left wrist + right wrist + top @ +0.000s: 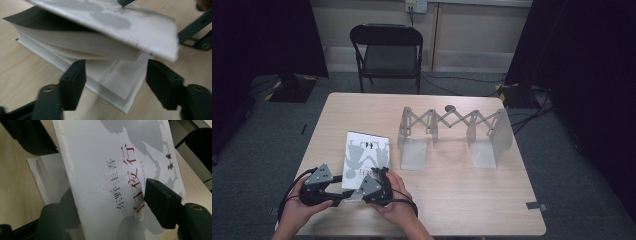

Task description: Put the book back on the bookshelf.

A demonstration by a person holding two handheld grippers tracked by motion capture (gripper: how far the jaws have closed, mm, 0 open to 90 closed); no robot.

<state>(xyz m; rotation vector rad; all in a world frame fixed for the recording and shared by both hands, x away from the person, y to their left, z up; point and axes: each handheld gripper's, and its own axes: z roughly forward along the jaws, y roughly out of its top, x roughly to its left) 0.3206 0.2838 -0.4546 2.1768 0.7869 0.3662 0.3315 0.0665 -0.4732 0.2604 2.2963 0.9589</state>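
A white paperback book (364,157) with grey shapes on its cover lies on the table's near left. Its front cover (130,27) is raised off the page block (82,45). In the left gripper view, my left gripper (116,77) stands open. Its jaws flank the book's near corner without pressing on it. My right gripper (112,195) straddles the lifted cover (107,170): one jaw lies above the printed side, the other below it in shadow. A wide gap remains, so it reads as open. In the high view both grippers, left (344,192) and right (379,173), sit at the book's near edge.
A grey metal scissor-type expanding book rack (452,120) stands open on the wooden table (462,200), to the right of the book. A black folding chair (387,50) stands beyond the far edge. The right gripper's linkage (195,32) shows beside the book.
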